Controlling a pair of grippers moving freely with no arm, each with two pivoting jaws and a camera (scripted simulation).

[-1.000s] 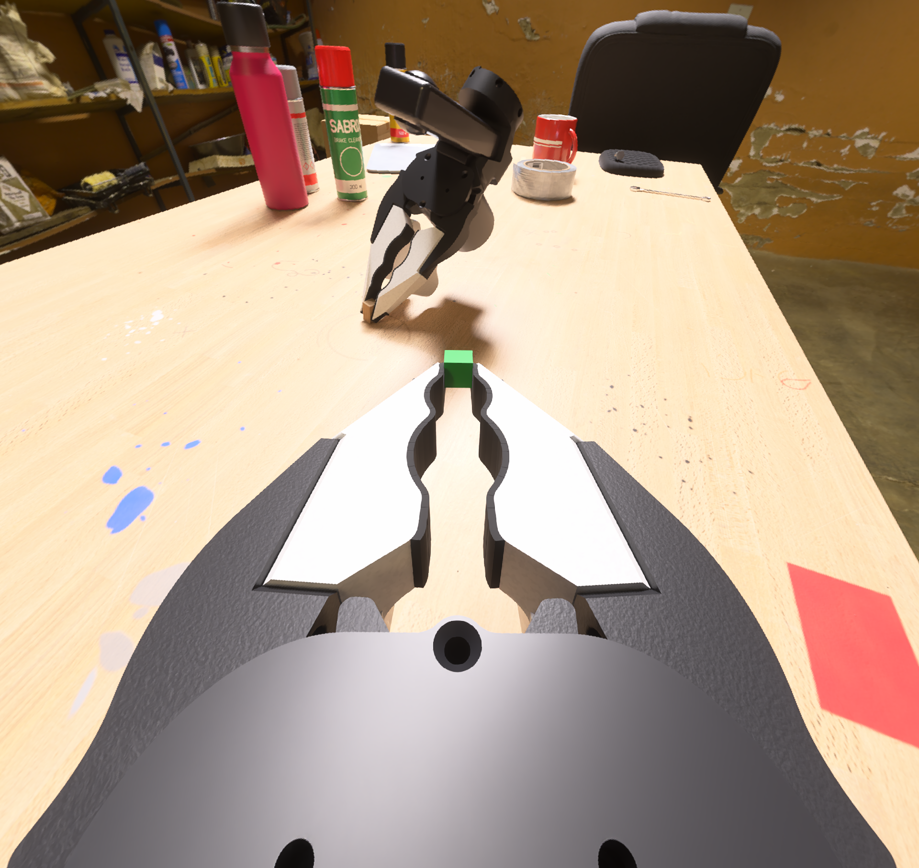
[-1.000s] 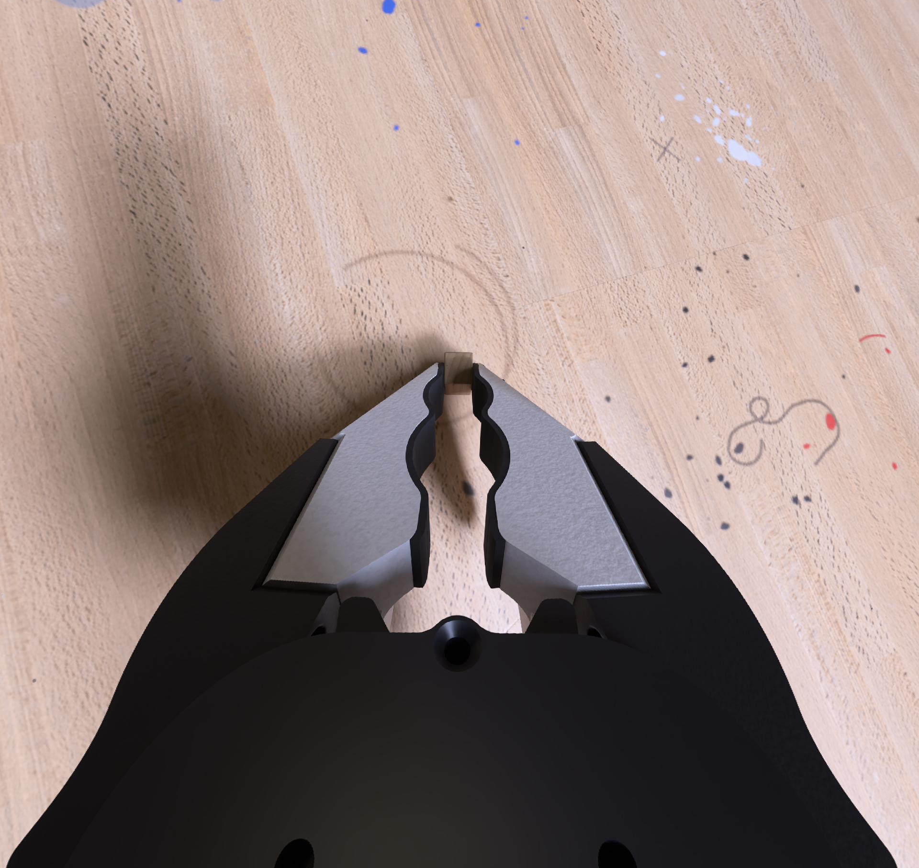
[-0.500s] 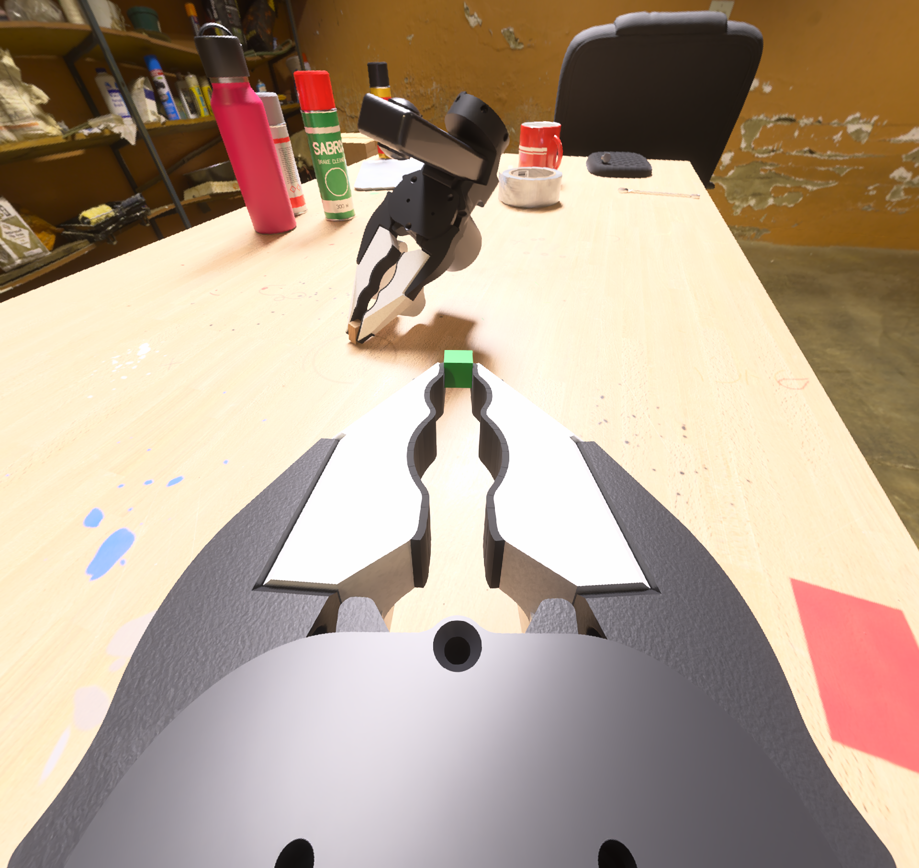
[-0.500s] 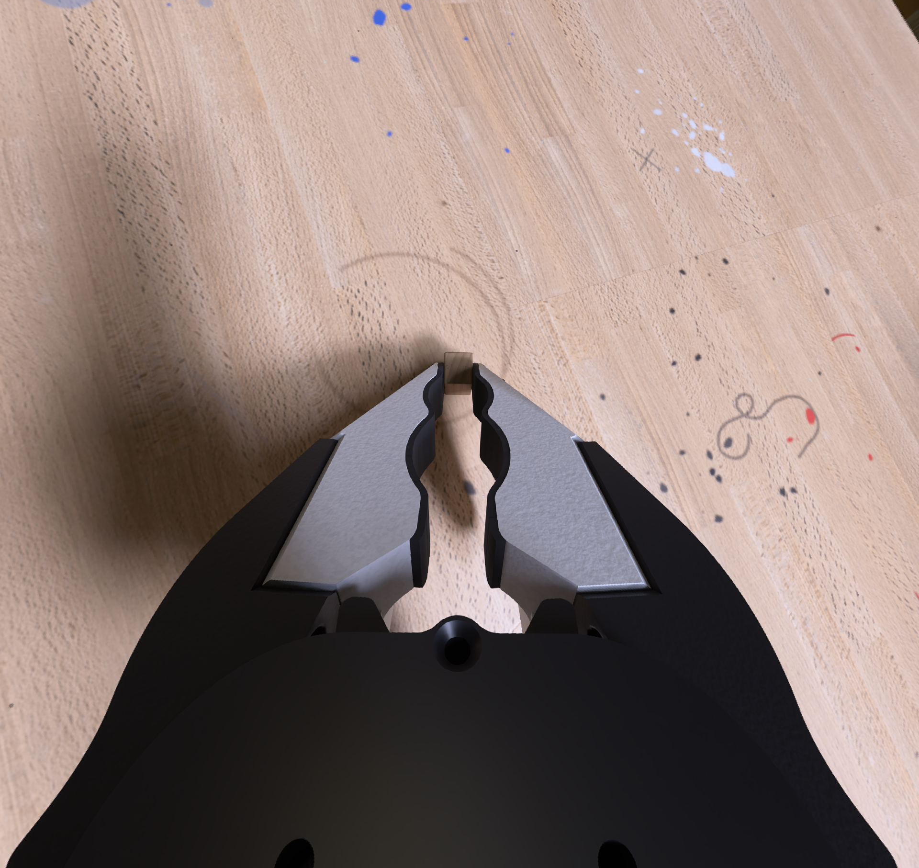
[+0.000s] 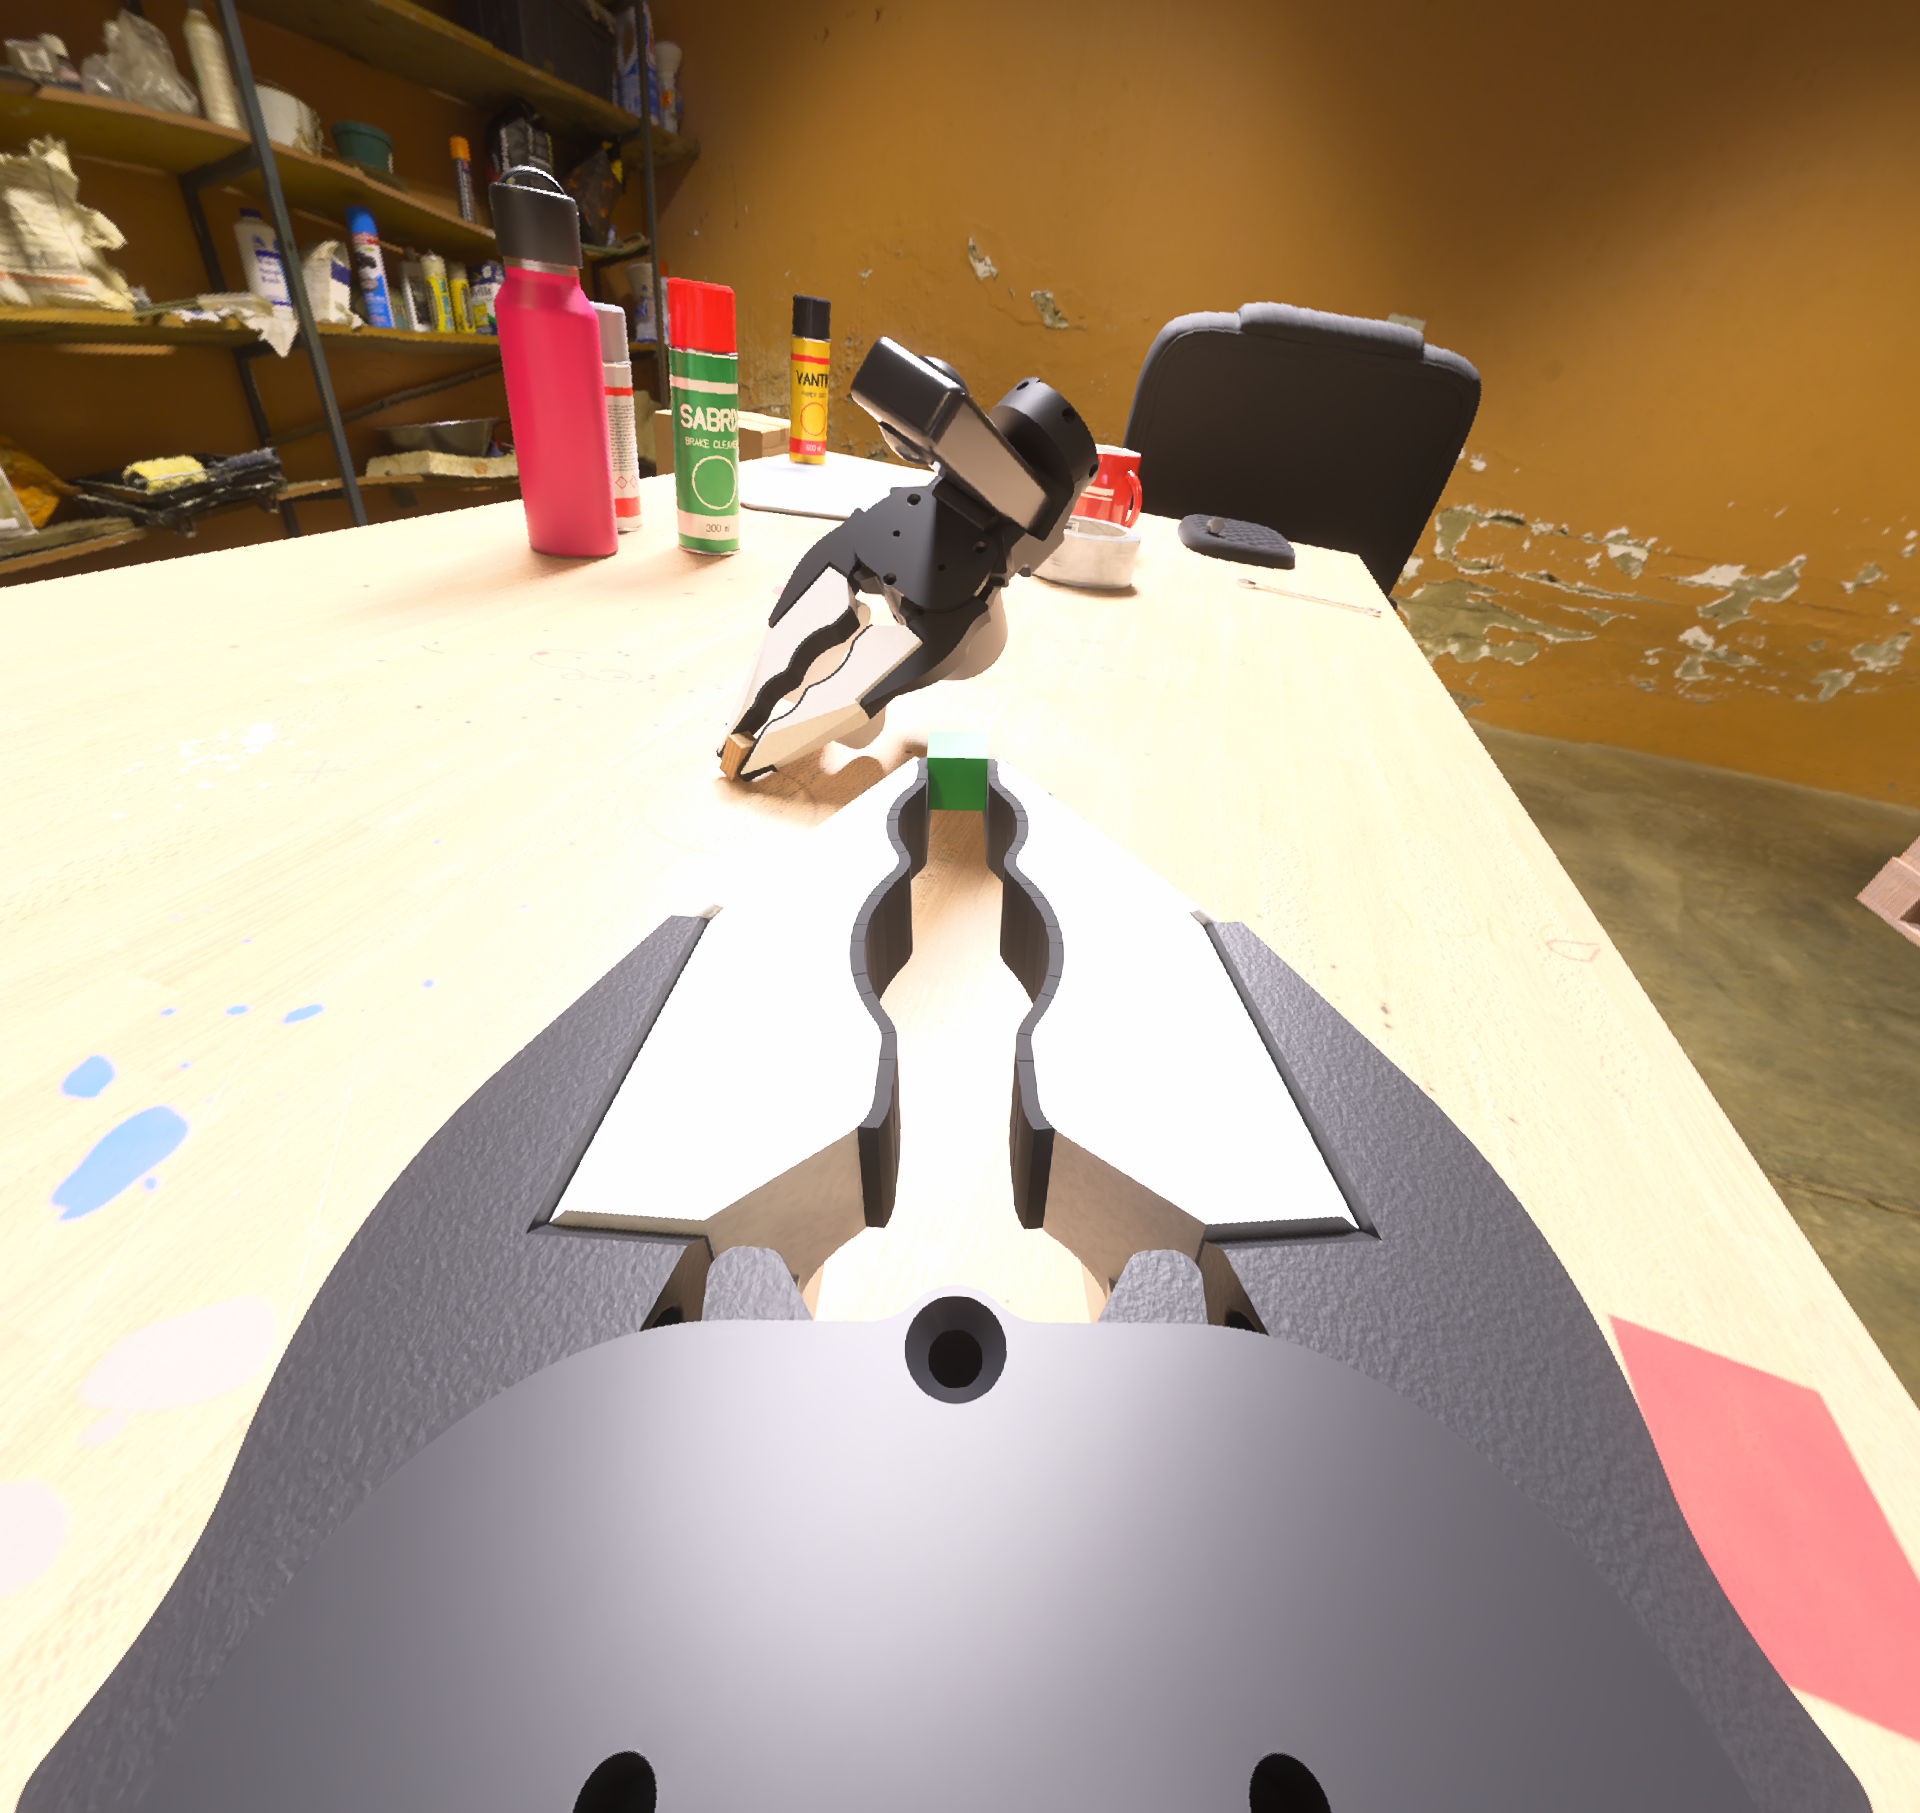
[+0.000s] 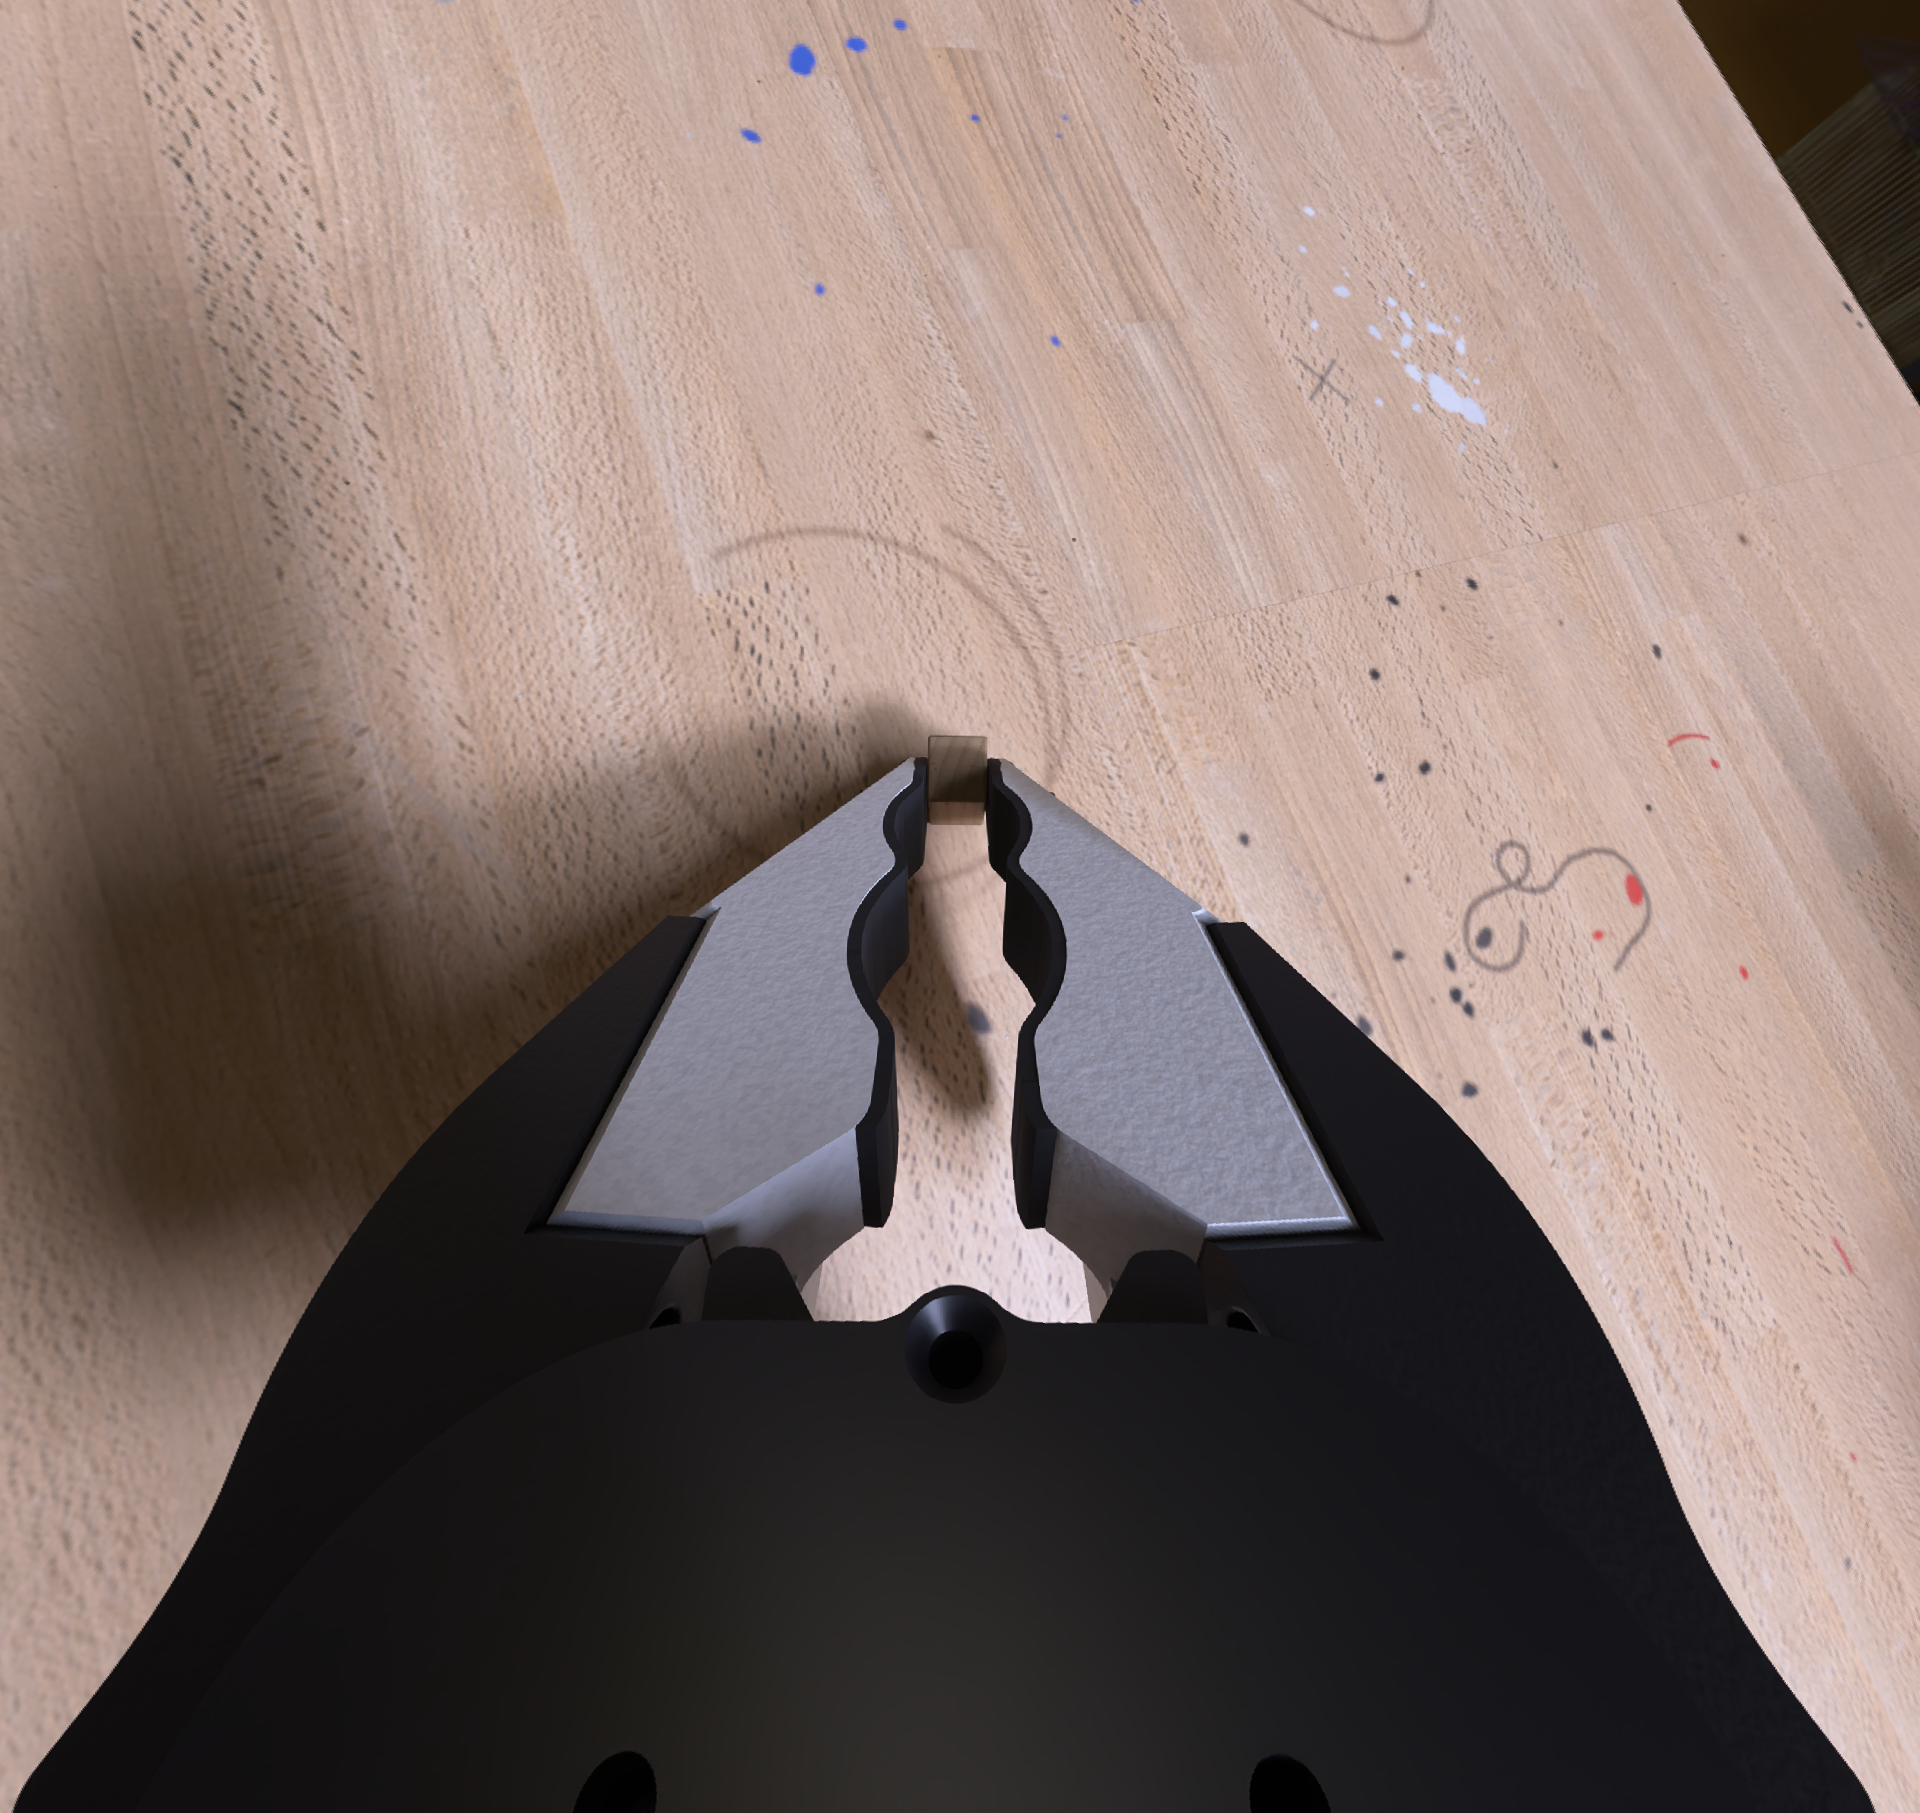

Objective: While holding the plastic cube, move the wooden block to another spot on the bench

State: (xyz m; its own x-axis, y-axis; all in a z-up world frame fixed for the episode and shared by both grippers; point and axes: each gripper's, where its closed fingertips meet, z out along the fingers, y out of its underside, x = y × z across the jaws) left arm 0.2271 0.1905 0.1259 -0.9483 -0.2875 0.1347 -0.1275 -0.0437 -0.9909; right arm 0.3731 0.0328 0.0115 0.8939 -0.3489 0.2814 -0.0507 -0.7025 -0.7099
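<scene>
Item 1, nearest: left tongs [image 5: 956,776], grey-bodied with white fingers, clenched on the plastic cube [image 5: 956,774], a small green cube pinched at the very fingertips, held above the worktop [image 5: 312,724]. Item 2: pale wooden worktop, marked with blue paint spots [image 5: 120,1155] at left and a red patch [image 5: 1766,1514] at right. Item 3, just beyond the cube: right tongs [image 5: 743,761], black-bodied, tilted steeply down, grasping the wooden block [image 5: 736,755], a small tan piece at the fingertips, at or just above the worktop surface; contact cannot be told. In the right wrist view the same block [image 6: 956,776] sits between the right tongs [image 6: 956,792], with a faint ring stain [image 6: 935,600] beside it. Change noted: compared with half a second and one second ago, the right tongs now lean lower and more sideways, and the worktop marks in the right wrist view have slid, so the block appears to be travelling while the cube remains gripped. Judgement: the carry is under way; setting down and release are still to come. Item 4, far: pink bottle [image 5: 551,392], green spray can [image 5: 704,423], yellow can [image 5: 810,381], red mug [image 5: 1112,490], tape roll [image 5: 1091,548], black chair [image 5: 1299,433], shelving [image 5: 260,205].
</scene>
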